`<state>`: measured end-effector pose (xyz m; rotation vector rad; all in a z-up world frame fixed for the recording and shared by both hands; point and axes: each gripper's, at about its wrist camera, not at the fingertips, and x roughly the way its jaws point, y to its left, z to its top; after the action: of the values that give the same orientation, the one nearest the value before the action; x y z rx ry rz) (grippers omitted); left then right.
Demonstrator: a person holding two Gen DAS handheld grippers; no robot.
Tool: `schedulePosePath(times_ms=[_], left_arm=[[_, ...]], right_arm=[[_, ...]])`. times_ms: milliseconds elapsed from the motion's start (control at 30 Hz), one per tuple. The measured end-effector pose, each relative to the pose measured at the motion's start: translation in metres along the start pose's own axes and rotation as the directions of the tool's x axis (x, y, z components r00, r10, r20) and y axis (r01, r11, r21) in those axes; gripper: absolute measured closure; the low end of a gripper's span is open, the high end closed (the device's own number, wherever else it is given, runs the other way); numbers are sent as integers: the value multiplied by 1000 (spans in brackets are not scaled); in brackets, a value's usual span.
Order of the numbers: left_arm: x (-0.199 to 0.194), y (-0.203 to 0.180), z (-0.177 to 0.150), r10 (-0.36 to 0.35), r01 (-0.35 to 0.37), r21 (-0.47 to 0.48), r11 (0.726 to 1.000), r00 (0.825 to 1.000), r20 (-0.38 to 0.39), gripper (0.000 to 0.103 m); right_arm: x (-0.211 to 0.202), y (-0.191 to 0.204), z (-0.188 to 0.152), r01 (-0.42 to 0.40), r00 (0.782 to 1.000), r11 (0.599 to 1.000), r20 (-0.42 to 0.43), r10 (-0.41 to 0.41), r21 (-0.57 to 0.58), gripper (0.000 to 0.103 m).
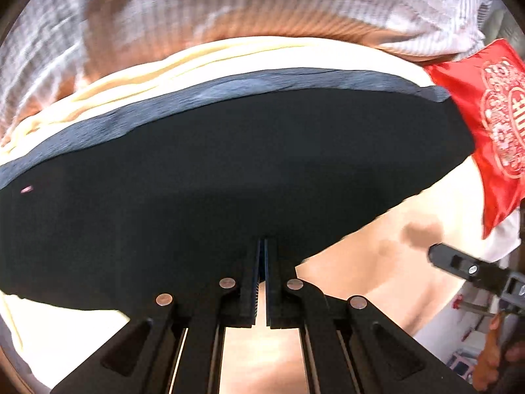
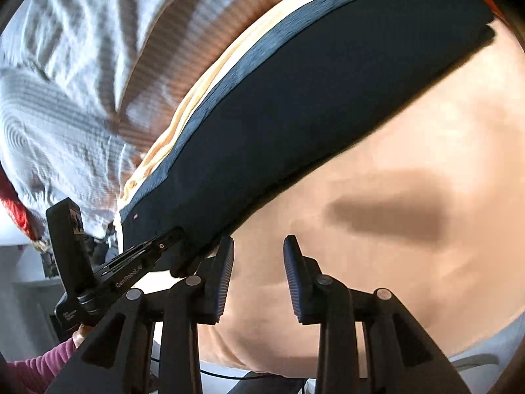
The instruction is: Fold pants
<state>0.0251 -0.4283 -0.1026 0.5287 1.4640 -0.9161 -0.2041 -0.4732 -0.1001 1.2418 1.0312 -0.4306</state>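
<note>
The dark pants point(image 1: 229, 164) lie flat in a folded slab on a cream sheet point(image 1: 377, 279), with a blue-grey band along their far edge. My left gripper point(image 1: 262, 246) hovers over the slab's near edge. Its jaws stand a thin slit apart, and no cloth shows between them. In the right wrist view the pants point(image 2: 311, 98) run diagonally, and the left gripper point(image 2: 174, 234) reaches their near corner. My right gripper point(image 2: 259, 249) is open over bare sheet point(image 2: 393, 279), just off the pants' edge, holding nothing. It also shows as the right gripper point(image 1: 439, 256) at the right of the left wrist view.
A grey-white ribbed quilt point(image 1: 229, 3) is bunched beyond the pants. A red patterned cushion point(image 1: 492, 124) lies at the pants' right end. A hand in a pink sleeve point(image 2: 42, 358) grips the left tool. Room clutter shows past the bed's edge.
</note>
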Motion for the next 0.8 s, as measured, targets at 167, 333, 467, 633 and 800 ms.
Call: schedulePosePath(times_ms=[167,333,467,633,800], left_arm=[[-2,-41,21,-56,55,15,998,997,49,1],[13,-81,43,-48,46,44,998,998,48,1],[25,-92,49,-49,49,13,999,998,-27,1],[27,-113,65,-33,33,4,999,999,5,1],[19,-138,93,1,-3,44,999,999,54,1]], right_arm=[[-24,-24,19,-3,1000,999,26,2,32,68],[-40,-39,38,3,1000,1000,31,-4,30,68],[-54,-49,54,30,998,1000,50,-30,3,54],[-77,-74,77,71,993,997,99,-72,10,53],[-96,-108,110,158,975,986,153,-164,48,58]])
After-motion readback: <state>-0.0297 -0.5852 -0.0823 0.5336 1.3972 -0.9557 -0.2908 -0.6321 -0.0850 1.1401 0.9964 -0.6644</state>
